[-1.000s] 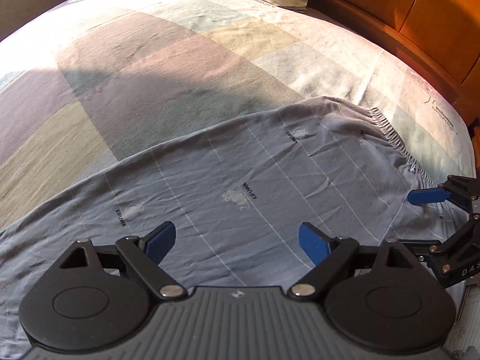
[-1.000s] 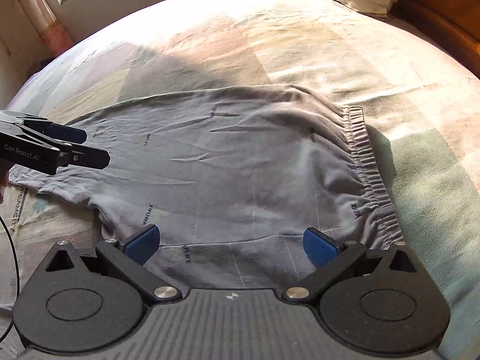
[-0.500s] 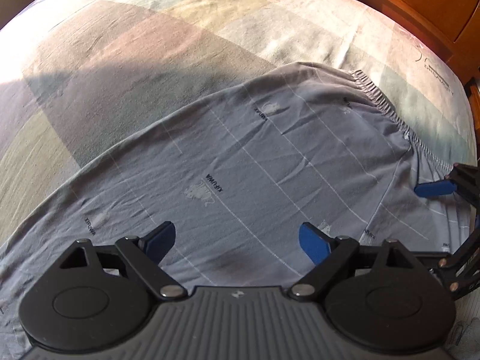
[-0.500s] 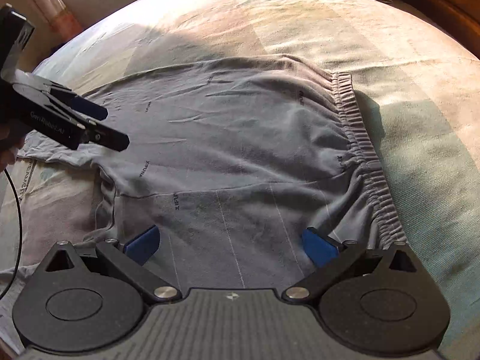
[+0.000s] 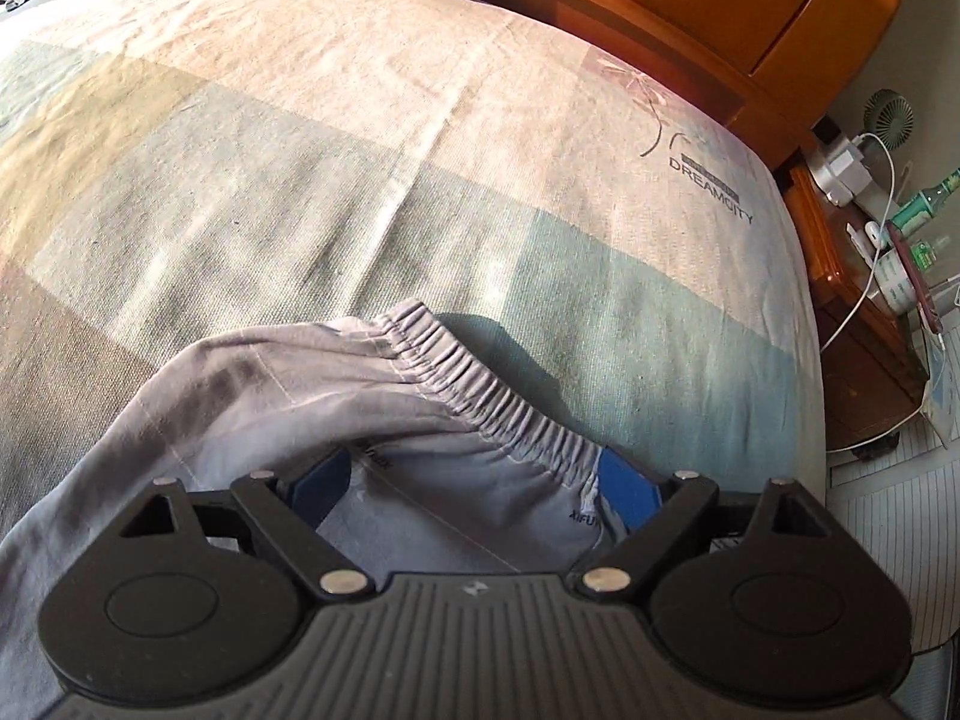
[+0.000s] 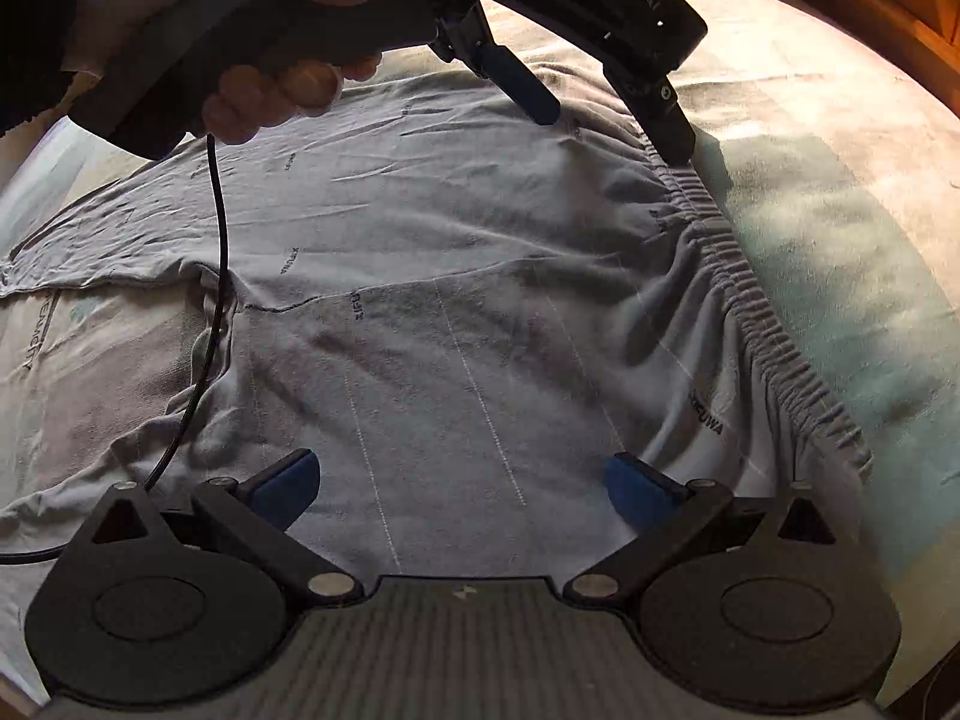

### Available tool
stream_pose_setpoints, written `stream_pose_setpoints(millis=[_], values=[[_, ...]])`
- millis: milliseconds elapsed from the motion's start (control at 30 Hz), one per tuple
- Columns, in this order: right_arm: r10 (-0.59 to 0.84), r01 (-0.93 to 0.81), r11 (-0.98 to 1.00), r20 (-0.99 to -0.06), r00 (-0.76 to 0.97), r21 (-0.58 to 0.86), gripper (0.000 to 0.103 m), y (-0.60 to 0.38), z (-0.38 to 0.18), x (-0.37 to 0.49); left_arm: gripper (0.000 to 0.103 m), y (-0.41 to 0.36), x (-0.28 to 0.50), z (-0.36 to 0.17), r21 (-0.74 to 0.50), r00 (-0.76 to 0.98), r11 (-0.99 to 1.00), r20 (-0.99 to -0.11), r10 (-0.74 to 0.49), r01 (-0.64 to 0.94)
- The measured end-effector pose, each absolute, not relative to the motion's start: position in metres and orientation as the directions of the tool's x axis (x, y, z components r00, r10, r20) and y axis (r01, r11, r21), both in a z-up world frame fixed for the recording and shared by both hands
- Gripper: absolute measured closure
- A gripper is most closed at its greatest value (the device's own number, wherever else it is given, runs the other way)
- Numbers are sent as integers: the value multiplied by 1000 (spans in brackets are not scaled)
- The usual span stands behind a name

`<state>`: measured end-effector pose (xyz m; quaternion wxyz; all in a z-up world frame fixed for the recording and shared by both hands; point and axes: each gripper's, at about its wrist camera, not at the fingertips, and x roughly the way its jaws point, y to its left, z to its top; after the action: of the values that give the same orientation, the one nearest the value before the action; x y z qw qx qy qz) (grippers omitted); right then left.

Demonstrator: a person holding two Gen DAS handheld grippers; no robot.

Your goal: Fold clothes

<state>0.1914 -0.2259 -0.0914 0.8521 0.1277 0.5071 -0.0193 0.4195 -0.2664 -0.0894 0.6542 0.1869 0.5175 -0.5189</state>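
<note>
On the patchwork pastel bedsheet [image 5: 540, 192] lie the grey pinstriped trousers with a gathered elastic waistband [image 6: 480, 312], spread flat, waistband toward the wooden headboard [image 5: 690, 18]. My left gripper [image 5: 474, 480] sits at the far end of that waistband with its blue-padded fingers [image 5: 624, 489] spread wide, the cloth bunched up between them but not pinched; in the right wrist view my left hand [image 6: 282, 90] wraps its handle, and one finger rests at the waistband's edge. My right gripper [image 6: 462, 480] hovers released over the seat of the trousers, fingers apart, near the waistband's near end. A thin black cable [image 6: 219, 252] trails across the cloth. Beside the bed stands a cluttered wooden nightstand [image 5: 864, 276].
</note>
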Motion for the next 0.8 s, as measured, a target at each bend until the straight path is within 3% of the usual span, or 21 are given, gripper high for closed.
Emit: stream_pose_setpoints(millis=[133,367,633,800], values=[[67,142,978,-876,477,152,0,-212,-93,183,14,-280,435,-90,-259,-30,416,-875,-483,872],[94,168,966,-877,471,194,0,-218,-81,175,14,-284,442,-79,-251,-16,457,-889,-458,853],[35,230,961,-896,444,151,0,-234,-86,156,13,-259,389,-78,-364,-202,340,-881,-427,867],[31,196,972,-901,432,128,0,-235,-93,147,9,-264,387,-92,-333,-161,370,-891,-425,867]])
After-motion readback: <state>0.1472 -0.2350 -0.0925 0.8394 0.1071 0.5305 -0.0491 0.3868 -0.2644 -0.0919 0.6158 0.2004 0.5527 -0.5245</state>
